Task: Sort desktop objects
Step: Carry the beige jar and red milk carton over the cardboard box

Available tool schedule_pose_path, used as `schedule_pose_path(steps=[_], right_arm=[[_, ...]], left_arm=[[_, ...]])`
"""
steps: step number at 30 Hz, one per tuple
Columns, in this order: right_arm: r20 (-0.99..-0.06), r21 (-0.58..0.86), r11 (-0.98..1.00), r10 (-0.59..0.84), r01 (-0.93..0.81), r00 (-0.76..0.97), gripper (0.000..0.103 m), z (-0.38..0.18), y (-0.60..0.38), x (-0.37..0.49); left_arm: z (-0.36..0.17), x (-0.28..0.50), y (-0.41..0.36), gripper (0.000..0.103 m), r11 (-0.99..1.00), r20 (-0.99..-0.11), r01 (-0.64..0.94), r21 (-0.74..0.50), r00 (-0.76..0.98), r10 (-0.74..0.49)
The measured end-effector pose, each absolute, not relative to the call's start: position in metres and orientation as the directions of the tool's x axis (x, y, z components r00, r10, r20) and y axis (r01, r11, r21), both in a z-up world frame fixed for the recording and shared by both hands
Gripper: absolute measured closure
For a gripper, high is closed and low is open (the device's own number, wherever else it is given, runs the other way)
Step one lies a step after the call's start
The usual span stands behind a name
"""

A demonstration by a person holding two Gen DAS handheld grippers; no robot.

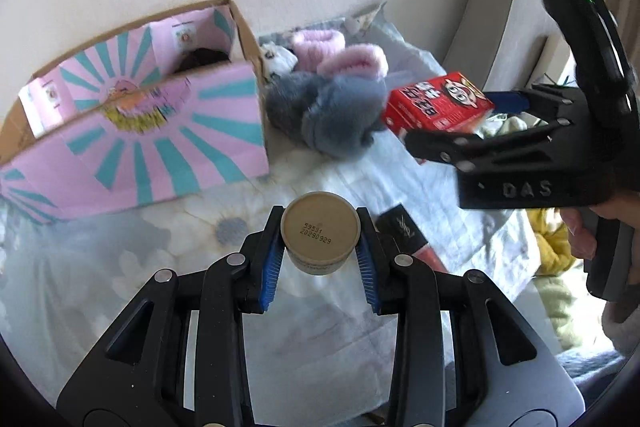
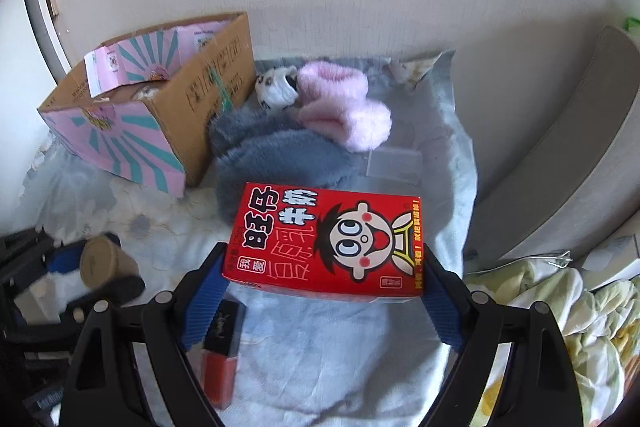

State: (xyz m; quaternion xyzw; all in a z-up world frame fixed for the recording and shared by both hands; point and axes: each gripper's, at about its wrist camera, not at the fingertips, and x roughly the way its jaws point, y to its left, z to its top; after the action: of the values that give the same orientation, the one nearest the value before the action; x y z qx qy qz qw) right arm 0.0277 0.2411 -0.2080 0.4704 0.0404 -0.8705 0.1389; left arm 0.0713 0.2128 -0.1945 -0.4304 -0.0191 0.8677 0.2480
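My left gripper (image 1: 320,251) is shut on a small tan cardboard tube (image 1: 320,233), its printed end cap facing the camera, held above the pale bedding. The same tube (image 2: 100,261) shows at the left edge of the right wrist view, between the other gripper's fingers. My right gripper (image 2: 324,291) is shut on a red cartoon milk carton (image 2: 326,241), its blue pads pressing both ends. That carton (image 1: 436,103) also appears at the right of the left wrist view, lifted above the sheet. A lipstick with a black cap and red body (image 2: 220,347) lies on the sheet below the carton.
An open cardboard box with pink and teal flaps (image 1: 132,131) stands at the back left by the wall. Grey and pink fluffy slippers (image 1: 332,95) and a small plush toy (image 2: 276,89) lie beside it. A grey cushion (image 2: 560,167) leans at the right; crumpled yellow-green fabric (image 2: 560,311) lies near it.
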Motion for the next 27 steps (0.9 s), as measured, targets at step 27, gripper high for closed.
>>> schedule_pose_path(steps=[27], right_arm=[[-0.829,0.124,-0.910,-0.314,0.395,-0.463,0.017,-0.081,0.135,-0.049]], left_arm=[[-0.096,-0.092,0.028,0.072,-0.895,-0.822,-0.393,-0.211,-0.425,0.380]])
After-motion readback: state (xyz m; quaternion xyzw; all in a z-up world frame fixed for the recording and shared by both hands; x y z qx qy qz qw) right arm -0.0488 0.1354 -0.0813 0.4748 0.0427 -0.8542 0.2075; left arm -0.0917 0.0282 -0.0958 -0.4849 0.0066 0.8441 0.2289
